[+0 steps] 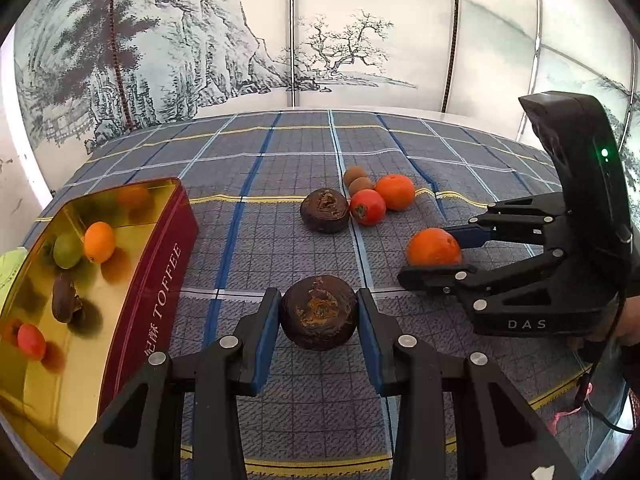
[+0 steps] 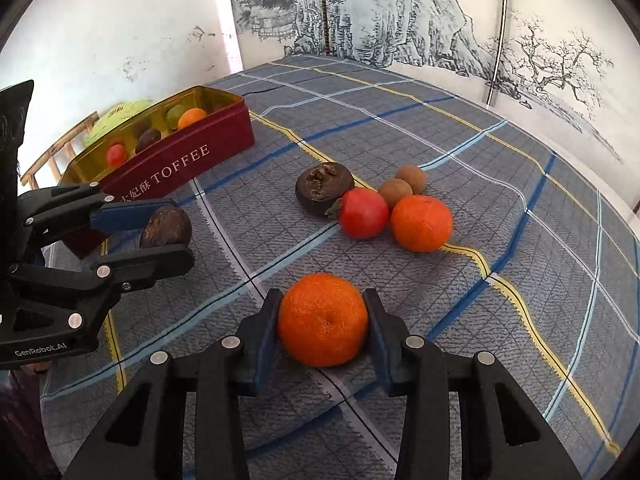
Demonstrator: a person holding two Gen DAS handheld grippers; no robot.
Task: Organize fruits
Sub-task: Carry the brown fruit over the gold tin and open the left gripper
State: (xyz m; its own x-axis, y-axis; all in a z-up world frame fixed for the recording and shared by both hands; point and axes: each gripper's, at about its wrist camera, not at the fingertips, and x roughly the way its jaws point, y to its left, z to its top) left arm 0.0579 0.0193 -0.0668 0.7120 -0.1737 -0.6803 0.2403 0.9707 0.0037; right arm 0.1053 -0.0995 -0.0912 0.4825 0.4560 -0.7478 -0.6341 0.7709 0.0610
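Item one: left gripper [image 1: 319,312], jaws clamped on a dark brown wrinkled fruit [image 1: 319,312] resting on the blue plaid cloth [image 1: 248,216], just beside the red TOFFEE tin [image 1: 160,280]. Item two: right gripper [image 2: 323,320], blue pads [image 2: 266,332] pressed against both sides of an orange mandarin [image 2: 323,320] that sits on the cloth. Remaining stock: a loose cluster farther back of one dark fruit [image 2: 323,188], a red persimmon [image 2: 364,213], a second mandarin [image 2: 421,223] and two small brown fruits [image 2: 402,185]; the tin's gold interior holds a red, a dark, a green and an orange fruit.
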